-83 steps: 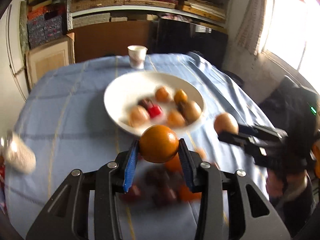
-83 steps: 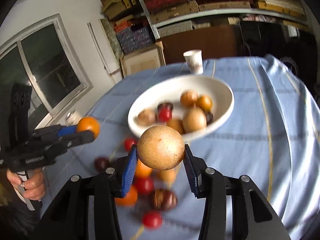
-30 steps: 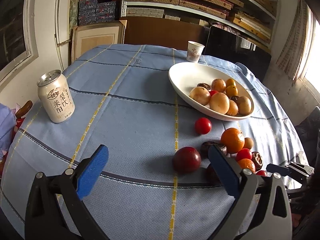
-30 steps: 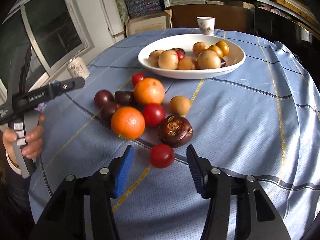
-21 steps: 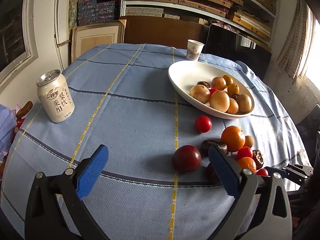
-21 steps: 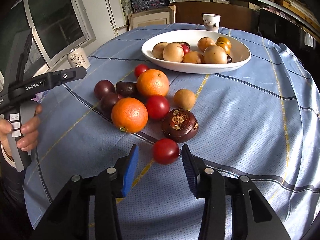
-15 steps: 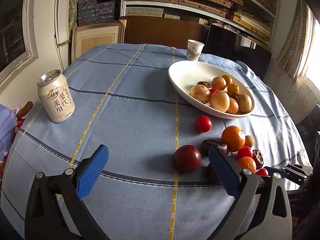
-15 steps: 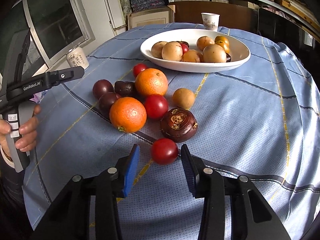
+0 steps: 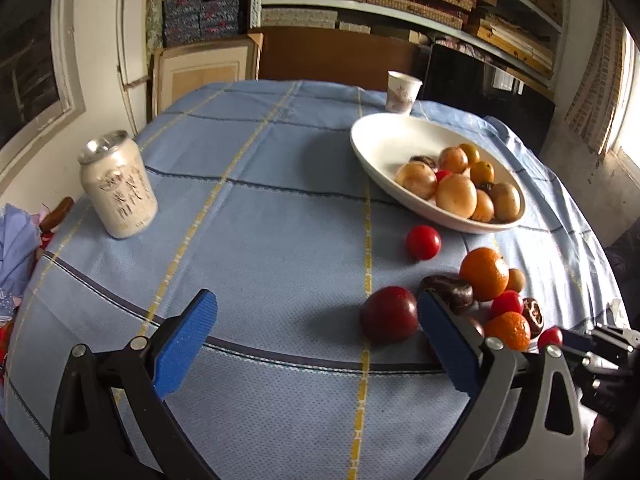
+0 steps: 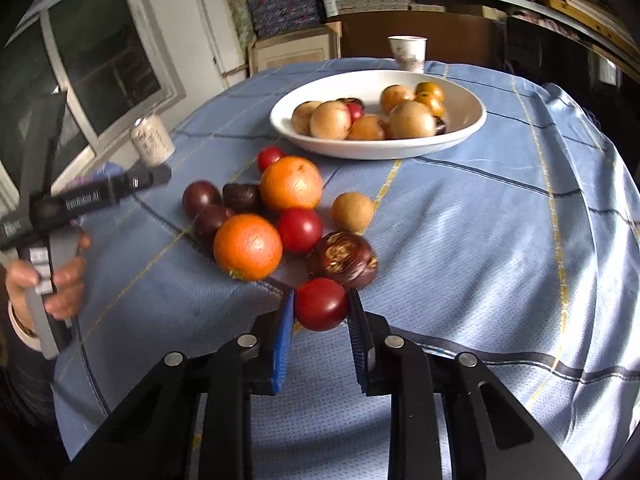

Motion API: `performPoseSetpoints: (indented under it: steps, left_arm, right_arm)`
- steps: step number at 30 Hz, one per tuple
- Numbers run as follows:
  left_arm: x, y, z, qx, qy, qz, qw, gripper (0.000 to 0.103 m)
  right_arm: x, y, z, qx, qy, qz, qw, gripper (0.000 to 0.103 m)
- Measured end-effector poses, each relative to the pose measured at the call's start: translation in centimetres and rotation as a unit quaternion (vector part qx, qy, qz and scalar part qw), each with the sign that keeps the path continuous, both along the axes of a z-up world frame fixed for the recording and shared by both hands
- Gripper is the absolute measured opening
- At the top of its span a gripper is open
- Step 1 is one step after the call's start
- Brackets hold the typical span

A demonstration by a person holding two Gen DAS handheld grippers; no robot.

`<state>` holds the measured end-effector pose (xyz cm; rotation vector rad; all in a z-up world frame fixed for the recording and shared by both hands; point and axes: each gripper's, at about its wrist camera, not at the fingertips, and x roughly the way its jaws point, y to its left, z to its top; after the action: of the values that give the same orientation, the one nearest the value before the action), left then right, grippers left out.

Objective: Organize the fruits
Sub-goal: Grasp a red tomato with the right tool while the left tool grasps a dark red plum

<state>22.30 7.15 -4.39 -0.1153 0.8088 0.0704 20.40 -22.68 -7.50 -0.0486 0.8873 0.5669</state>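
Note:
My right gripper (image 10: 322,304) is shut on a small red tomato (image 10: 320,310) at the near edge of the loose fruit on the blue cloth. Just beyond it lie a dark purple fruit (image 10: 343,260), two oranges (image 10: 248,247), another red tomato (image 10: 300,229), a small brown fruit (image 10: 352,212) and dark plums (image 10: 200,198). The white bowl (image 10: 400,152) behind them holds several fruits. My left gripper (image 9: 316,312) stands wide open over the cloth with nothing between its fingers. A dark red plum (image 9: 388,318) lies just inside its right finger.
A drink can (image 9: 118,190) stands at the left of the table and a paper cup (image 9: 402,86) behind the bowl (image 9: 368,148). A person's hand (image 10: 64,280) holds the left gripper's handle. Shelves and boxes fill the wall beyond the round table.
The right gripper's jaws have closed in on the small red tomato and now press on it. The left gripper has stayed where it was, open.

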Motion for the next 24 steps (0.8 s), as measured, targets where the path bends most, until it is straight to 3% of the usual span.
performPoseSetpoints:
  steps: [2,5,12,24]
  left_arm:
    - [0.3,-0.4,-0.5,0.003,0.009,-0.013,0.9999,0.098]
    - [0.4,-1.4,-0.9,0.024,0.012,-0.029,0.9992,0.082]
    - [0.7,-2.7,-1.3,0.041,0.01,-0.058,0.9974,0.069]
    - [2.2,-2.8,-2.9,-0.018,0.05,-0.095,0.994,0.051]
  right_arm:
    - [0.2,-0.4,0.0,0.006,0.003,-0.009,1.0,0.026]
    - [0.1,-0.4,0.1,0.006,-0.001,-0.011,1.0,0.026]
    - [-0.1,0.0,0.1,0.0,-0.006,-0.007,1.0,0.026]
    - [-0.5,0.0,0.1,-0.002,-0.01,-0.006,1.0,0.026]
